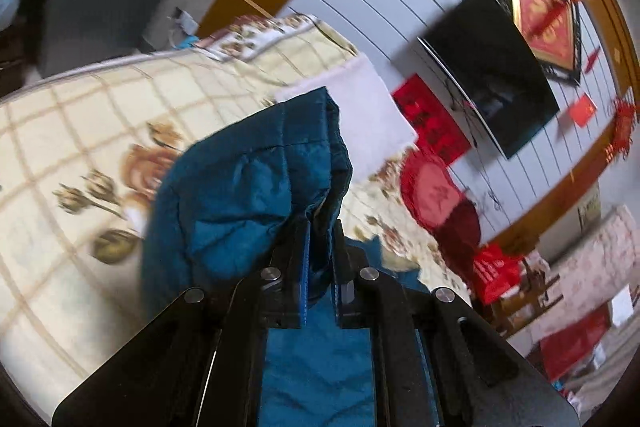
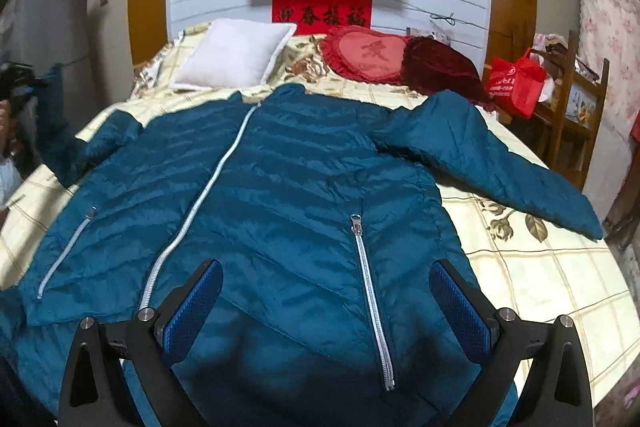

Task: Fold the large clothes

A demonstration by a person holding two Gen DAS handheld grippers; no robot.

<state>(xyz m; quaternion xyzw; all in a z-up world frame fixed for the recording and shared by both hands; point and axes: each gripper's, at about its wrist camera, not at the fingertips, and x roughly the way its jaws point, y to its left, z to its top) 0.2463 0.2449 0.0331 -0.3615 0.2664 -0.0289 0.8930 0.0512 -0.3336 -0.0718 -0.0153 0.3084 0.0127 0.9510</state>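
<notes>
Blue pads of your right gripper (image 2: 326, 311) gape wide over the jacket (image 2: 256, 211) hem, its zipper axis running straight ahead on the bed (image 2: 540, 267), while your left gripper (image 1: 320, 263) pinches the raised sleeve (image 1: 256, 179), so fold it inward rightward.

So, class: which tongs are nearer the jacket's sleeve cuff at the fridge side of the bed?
Left. The left tongs are shut on that sleeve cuff; the right tongs hover open over the jacket's hem, apart from it.
</notes>
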